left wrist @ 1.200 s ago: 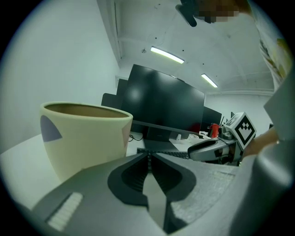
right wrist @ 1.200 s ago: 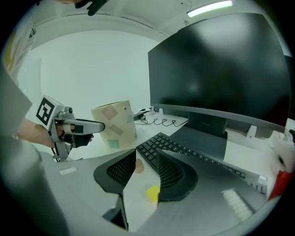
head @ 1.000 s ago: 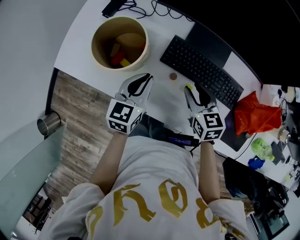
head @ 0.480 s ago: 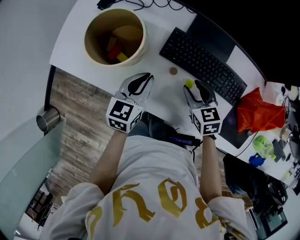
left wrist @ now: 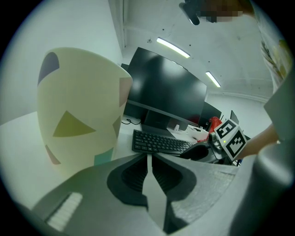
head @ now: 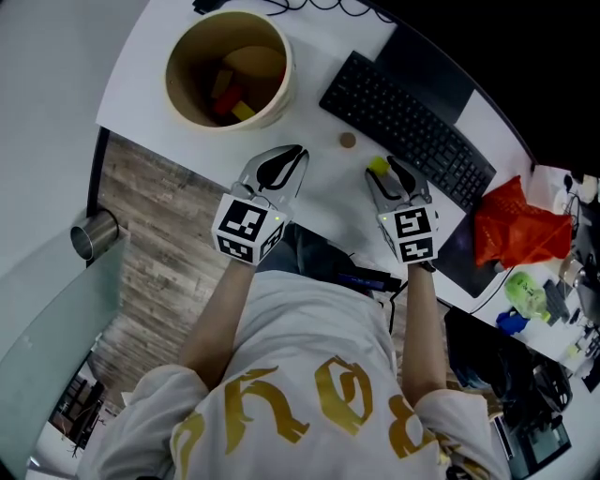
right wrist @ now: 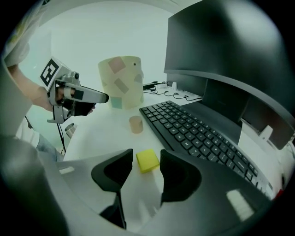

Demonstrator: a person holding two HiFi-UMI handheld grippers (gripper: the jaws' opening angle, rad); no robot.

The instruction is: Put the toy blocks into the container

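A small yellow block (head: 378,166) lies on the white table beside the keyboard. My right gripper (head: 390,178) stands open over it. In the right gripper view the yellow block (right wrist: 147,160) sits between the two jaw tips of the right gripper (right wrist: 144,167) with gaps on both sides; these jaws have just been opening. A tan round block (head: 348,142) lies a little farther on. My left gripper (head: 283,165) is shut on nothing, pointing toward the cream container (head: 281,92). The container's patterned wall (left wrist: 78,120) fills the left gripper view. Red and yellow blocks (head: 231,101) lie inside it.
A black keyboard (head: 403,122) runs along the right of the yellow block, with a dark monitor (right wrist: 221,50) behind it. A red bag (head: 511,230) lies at the right. Cables (head: 272,11) trail behind the container. A metal cup (head: 94,239) stands on the floor by the table's left edge.
My right gripper has sunk toward the table and rolled, and its jaws now straddle the yellow block. The left gripper has dipped slightly and stays shut.
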